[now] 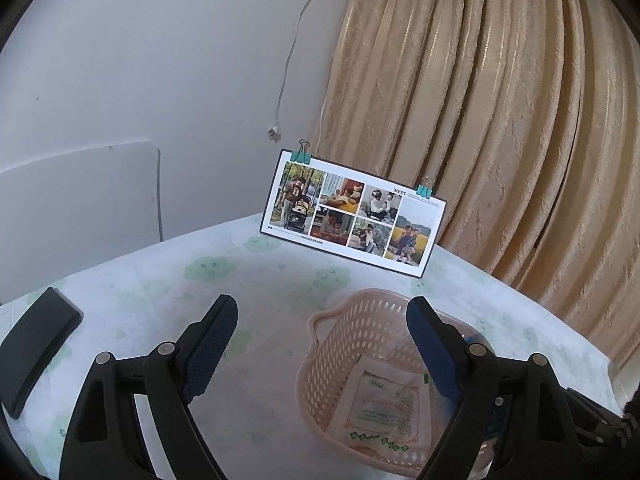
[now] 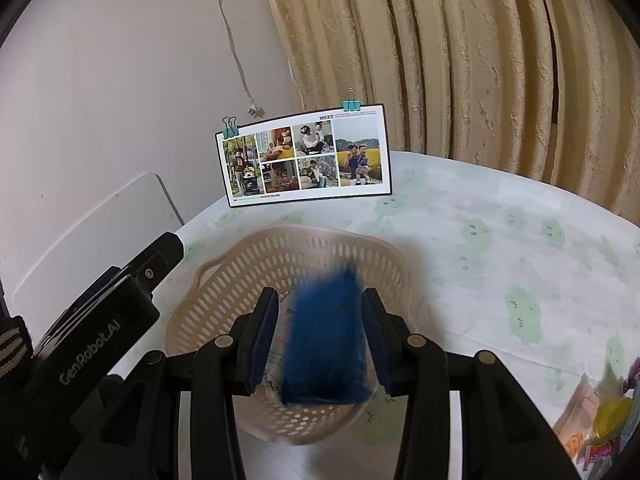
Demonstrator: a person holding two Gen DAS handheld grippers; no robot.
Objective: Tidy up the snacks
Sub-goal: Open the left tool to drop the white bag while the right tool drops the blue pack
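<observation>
A pink perforated basket [image 1: 340, 320] stands on the table with a white snack packet [image 1: 380, 408] lying flat inside. My left gripper [image 1: 322, 304] hangs open over the table, its right finger above the basket's rim, holding nothing. In the right wrist view the same basket [image 2: 240, 264] sits just below my right gripper [image 2: 320, 294]. A blue snack packet [image 2: 328, 344] shows between its fingers as a motion blur over the basket; a gap separates it from the left finger, so the jaws stand open.
A photo card [image 2: 304, 156] held by teal binder clips stands at the table's back edge before a beige curtain [image 2: 460, 60]. A black flat object [image 1: 36, 348] lies far left. Several loose snacks [image 2: 600, 428] lie at the near right. The left gripper's body [image 2: 100, 320] is beside the basket.
</observation>
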